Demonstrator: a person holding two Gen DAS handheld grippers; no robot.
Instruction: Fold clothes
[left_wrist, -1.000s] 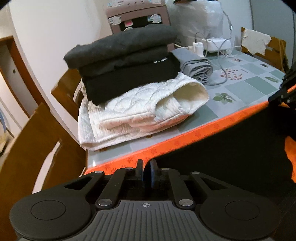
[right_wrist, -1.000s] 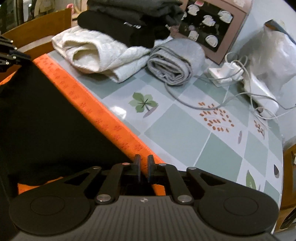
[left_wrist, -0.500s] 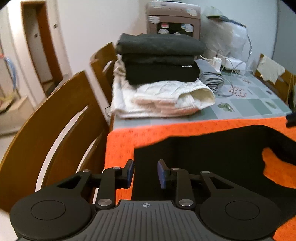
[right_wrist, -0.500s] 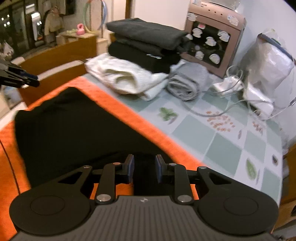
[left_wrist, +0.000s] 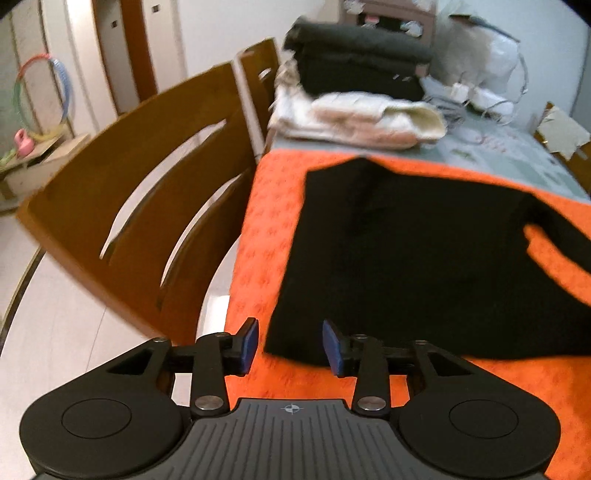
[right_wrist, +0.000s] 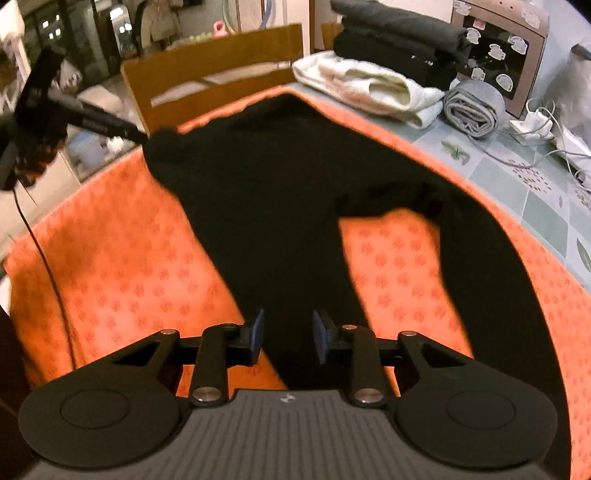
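Left wrist view is showing the left gripper (left_wrist: 289, 345) and right gripper (right_wrist: 287, 336) both opening, fingers parting narrowly and gripping nothing, the black garment (left_wrist: 424, 258) lying just beyond them, likely released flat for folding.

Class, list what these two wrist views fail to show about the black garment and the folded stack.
- Black garment: left wrist view, right side cut off by the frame edge.
- Its near end: right wrist view, hidden behind the gripper body.
- Folded stack: left wrist view, motion-blurred, so item count unclear.
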